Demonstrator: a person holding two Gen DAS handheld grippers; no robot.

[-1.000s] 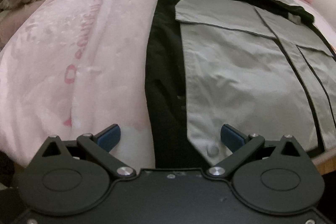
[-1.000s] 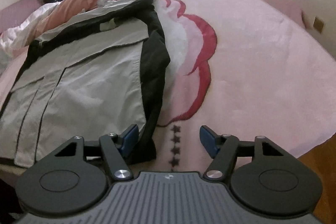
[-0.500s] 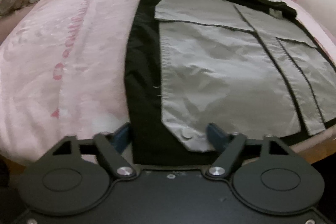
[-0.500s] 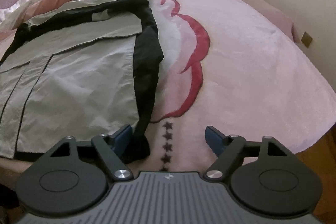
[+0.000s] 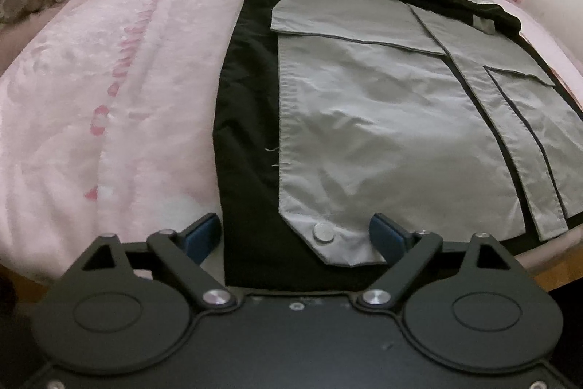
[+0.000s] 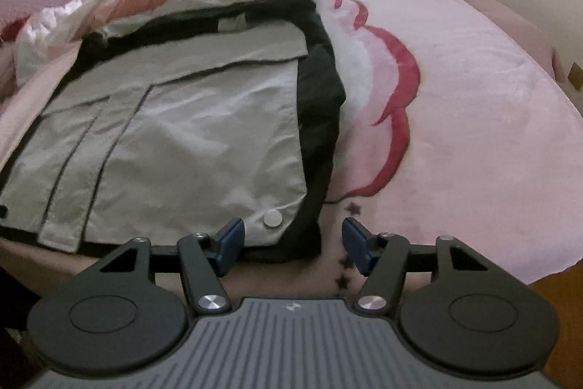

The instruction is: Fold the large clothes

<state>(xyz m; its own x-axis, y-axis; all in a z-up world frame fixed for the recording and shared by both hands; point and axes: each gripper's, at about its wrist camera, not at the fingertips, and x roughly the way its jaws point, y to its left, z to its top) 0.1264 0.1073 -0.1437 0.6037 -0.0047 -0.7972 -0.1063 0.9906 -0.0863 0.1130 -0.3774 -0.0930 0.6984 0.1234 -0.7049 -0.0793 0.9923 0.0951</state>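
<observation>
Lying flat on the bed (image 5: 109, 119), the jacket (image 5: 382, 133) looks soft, light and floppy. Both grippers, left (image 5: 297, 236) and right (image 6: 289, 241), gape wide and empty at its near hem corners, probably the best holds.

The grey-and-black cloth jacket (image 5: 382, 133) looks like a thin woven fabric, lightly creased, its pale panels with a faint sheen and its black panels duller and matt. A round silver snap button (image 5: 324, 231) on its corner flap looks like smooth metal. The pink plush blanket (image 5: 109, 97) under it is soft and fuzzy, with a short nap. The left gripper (image 5: 297, 237) and the right gripper (image 6: 293, 243) have matt black plastic arms, shiny metal pivot screws and blue pads that look rubbery. A strip of orange-brown bed frame (image 6: 561, 287) looks like smooth wood.
</observation>
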